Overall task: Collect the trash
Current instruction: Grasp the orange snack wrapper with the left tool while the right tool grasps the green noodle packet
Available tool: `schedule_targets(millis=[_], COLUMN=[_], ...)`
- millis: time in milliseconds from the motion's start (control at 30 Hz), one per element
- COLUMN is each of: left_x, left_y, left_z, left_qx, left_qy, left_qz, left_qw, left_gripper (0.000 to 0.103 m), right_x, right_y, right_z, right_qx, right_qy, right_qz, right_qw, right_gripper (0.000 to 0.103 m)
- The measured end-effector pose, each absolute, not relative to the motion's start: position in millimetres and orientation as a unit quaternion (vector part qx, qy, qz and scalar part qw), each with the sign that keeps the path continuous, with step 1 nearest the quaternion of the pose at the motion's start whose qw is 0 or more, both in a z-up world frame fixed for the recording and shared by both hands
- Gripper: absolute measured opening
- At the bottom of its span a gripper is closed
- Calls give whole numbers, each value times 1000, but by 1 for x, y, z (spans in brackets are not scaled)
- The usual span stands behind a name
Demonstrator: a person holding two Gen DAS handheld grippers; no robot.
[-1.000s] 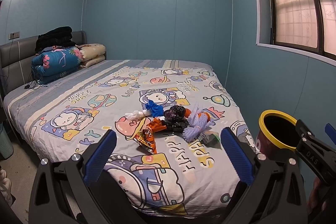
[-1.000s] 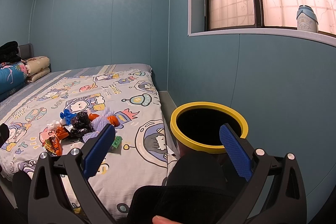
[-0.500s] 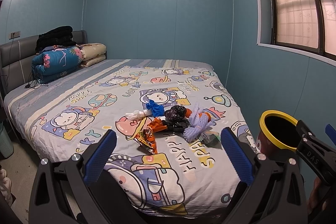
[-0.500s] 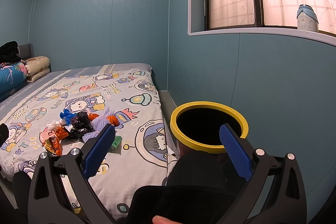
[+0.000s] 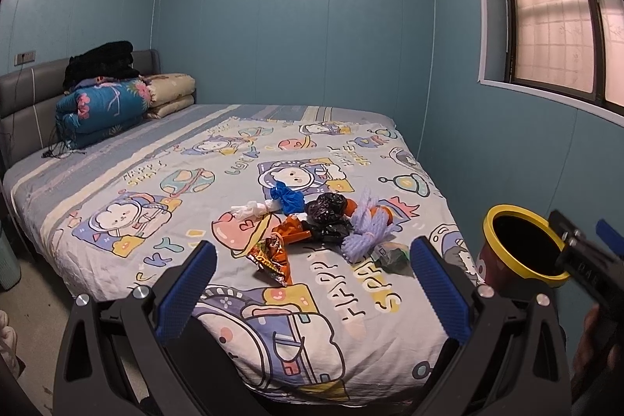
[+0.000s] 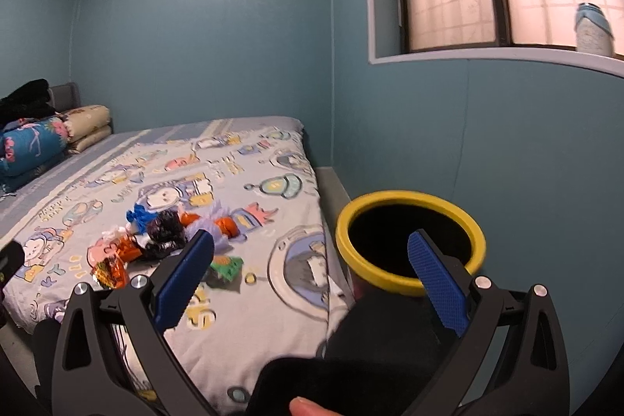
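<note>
- Left tool (image 5: 310, 275): released, blue pads spread wide, nothing between them, held off the foot edge of the bed (image 5: 128, 178) and facing the trash pile.
- Right tool (image 6: 312, 275): likewise released and empty, hanging off the bed's window-side foot corner, one pad in front of the bin mouth in its own view.
- Trash pile (image 5: 312, 225): bunched together on the cartoon-print sheet, toward the foot edge and nearer the window side than the headboard.
- In the pile: blue plastic wad (image 5: 288, 198), white crumpled scrap (image 5: 249, 210), black crinkled bag (image 5: 327, 209), orange wrapper (image 5: 290, 231), shiny snack packet (image 5: 273, 260), lilac foam netting (image 5: 368, 231), small green packet (image 5: 392, 256) closest to the foot edge.
- Yellow-rimmed bin (image 6: 409, 240): upright on the floor just beside the window-side edge of the bed, mouth open; interior reads as plain black, contents cannot be told.
- Folded quilts (image 5: 101, 108) and dark clothing (image 5: 101, 63): stacked at the headboard end, well apart from the trash.
- Blue-lidded bottle (image 6: 592, 30): on the window sill.
</note>
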State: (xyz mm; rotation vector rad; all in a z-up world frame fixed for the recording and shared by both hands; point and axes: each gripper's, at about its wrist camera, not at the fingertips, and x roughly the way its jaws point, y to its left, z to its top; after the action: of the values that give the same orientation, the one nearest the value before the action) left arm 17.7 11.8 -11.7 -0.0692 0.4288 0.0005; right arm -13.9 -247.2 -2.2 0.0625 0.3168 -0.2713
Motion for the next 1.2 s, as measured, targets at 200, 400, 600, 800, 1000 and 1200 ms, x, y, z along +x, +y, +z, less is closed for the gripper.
schedule_targets(millis=[200, 400, 600, 800, 1000, 1200], left_x=[50, 82, 126, 172, 206, 238], left_y=[41, 71, 86, 84, 70, 69], left_z=[-26, -44, -67, -98, -116, -131], left_qx=[-72, -71, -34, 7, 47, 12], left_qy=[241, 262, 310, 366, 391, 420], left_qz=[-1, 29, 42, 7, -5, -27], left_qw=[968, 962, 949, 931, 919, 907], left_gripper=[96, 96, 96, 96, 96, 96], right_x=[40, 104, 152, 185, 202, 225], right_y=[-253, -248, -227, -207, -197, -186], right_z=[-11, -49, -82, -103, -118, -127], right_qx=[15, 14, -11, -45, -59, -64], right_qy=[206, 298, 352, 385, 420, 451], right_qz=[-50, 16, 44, 77, 105, 109], right_qw=[977, 954, 935, 919, 899, 883], right_gripper=[95, 95, 95, 95, 95, 95])
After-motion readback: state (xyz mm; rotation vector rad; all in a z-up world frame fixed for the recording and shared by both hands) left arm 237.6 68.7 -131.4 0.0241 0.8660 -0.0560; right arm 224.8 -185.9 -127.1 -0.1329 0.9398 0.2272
